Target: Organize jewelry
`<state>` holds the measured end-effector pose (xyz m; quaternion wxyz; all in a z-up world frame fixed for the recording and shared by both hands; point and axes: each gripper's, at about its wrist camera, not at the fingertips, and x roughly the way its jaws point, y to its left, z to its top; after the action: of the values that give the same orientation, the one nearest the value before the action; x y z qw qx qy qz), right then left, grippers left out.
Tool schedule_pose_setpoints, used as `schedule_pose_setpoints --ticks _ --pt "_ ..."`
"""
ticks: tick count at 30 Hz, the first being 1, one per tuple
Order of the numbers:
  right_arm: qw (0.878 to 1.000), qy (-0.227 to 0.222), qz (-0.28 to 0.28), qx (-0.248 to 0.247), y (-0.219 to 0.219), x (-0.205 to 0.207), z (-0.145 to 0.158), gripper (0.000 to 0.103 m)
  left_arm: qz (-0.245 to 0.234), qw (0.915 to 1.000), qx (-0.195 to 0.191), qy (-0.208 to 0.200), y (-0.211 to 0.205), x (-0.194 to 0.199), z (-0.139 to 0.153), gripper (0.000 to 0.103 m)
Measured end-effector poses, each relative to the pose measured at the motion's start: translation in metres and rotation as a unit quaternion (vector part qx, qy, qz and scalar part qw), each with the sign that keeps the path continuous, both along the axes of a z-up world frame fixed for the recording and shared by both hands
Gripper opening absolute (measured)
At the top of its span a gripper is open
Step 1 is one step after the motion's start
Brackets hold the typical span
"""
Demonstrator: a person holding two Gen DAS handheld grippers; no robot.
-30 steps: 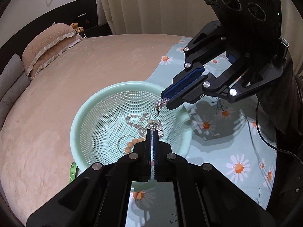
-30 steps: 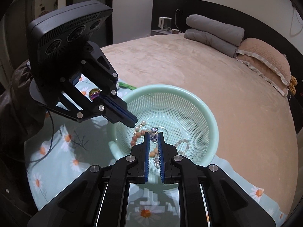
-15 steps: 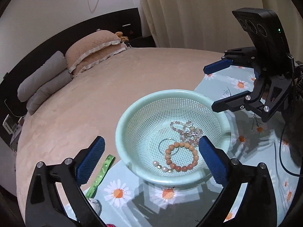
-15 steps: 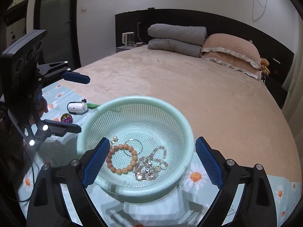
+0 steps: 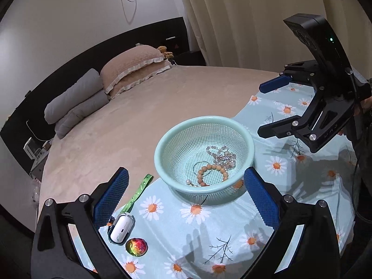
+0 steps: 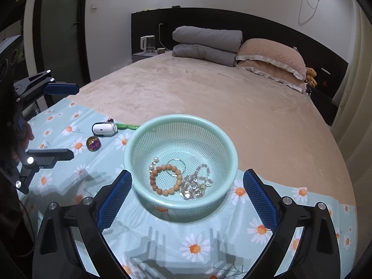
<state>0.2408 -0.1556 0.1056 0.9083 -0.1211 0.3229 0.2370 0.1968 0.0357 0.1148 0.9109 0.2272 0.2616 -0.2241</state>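
Observation:
A mint-green mesh basket (image 5: 247, 137) (image 6: 230, 148) stands on a daisy-print cloth on the bed. In it lie an orange bead bracelet (image 5: 210, 168) (image 6: 162, 190), a clear crystal bracelet (image 5: 223, 154) (image 6: 193, 189), a thin ring (image 6: 176, 162) and pearl pieces (image 5: 190, 182) (image 6: 154, 161). My left gripper (image 5: 184, 194) is open and empty, held back above the cloth short of the basket; it also shows in the right wrist view (image 6: 67, 121). My right gripper (image 6: 186, 197) is open and empty at the basket's near side, and shows in the left wrist view (image 5: 275, 107).
A white earbud case (image 5: 122, 229) (image 6: 104, 129), an iridescent ball (image 5: 136, 246) (image 6: 93, 143) and a green strap (image 5: 139, 190) (image 6: 126, 126) lie on the cloth (image 5: 232, 227) left of the basket. Pillows (image 6: 269, 55) lie at the bed's head.
Both grippers were shut over the basket, the right one on a crystal piece. Both have opened and pulled back and up. The crystal bracelet now lies in the basket.

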Motion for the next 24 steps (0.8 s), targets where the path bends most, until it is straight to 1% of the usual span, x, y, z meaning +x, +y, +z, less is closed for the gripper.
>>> schedule_pose_setpoints --ticks 5,8,13,15,17,20,21,23,24 --pt "1.0 -0.008 -0.005 -0.003 -0.004 -0.032 0.013 0.093 0.02 0.9986 -0.028 -0.039 -0.004 -0.035 0.019 0.097" --pt "1.0 -0.017 -0.004 -0.006 -0.006 -0.05 0.016 0.093 0.033 0.9971 -0.043 -0.052 -0.006 -0.054 0.025 0.097" --pt "1.0 -0.021 -0.002 0.02 -0.011 -0.07 0.019 0.095 0.066 0.9939 -0.053 -0.07 -0.005 -0.081 0.03 0.097" --pt "0.999 -0.031 -0.009 0.034 -0.014 -0.078 0.02 0.095 0.087 0.9922 -0.063 -0.064 -0.003 -0.089 0.026 0.097" --pt "0.998 -0.035 -0.033 0.043 -0.017 -0.085 0.019 0.095 0.105 0.9906 -0.069 -0.055 -0.002 -0.095 0.018 0.097" --pt "0.995 -0.029 -0.078 0.051 -0.022 -0.093 0.012 0.095 0.135 0.9864 -0.078 -0.051 0.001 -0.103 0.008 0.097" --pt "0.994 -0.025 -0.091 0.054 -0.024 -0.096 0.01 0.095 0.145 0.9851 -0.081 -0.045 0.002 -0.104 0.004 0.097" --pt "0.993 -0.024 -0.101 0.062 -0.026 -0.106 0.006 0.095 0.157 0.9839 -0.082 -0.021 0.003 -0.103 -0.003 0.097" --pt "0.992 -0.029 -0.104 0.066 -0.027 -0.111 0.004 0.095 0.17 0.9815 -0.087 -0.019 0.004 -0.103 -0.006 0.097"
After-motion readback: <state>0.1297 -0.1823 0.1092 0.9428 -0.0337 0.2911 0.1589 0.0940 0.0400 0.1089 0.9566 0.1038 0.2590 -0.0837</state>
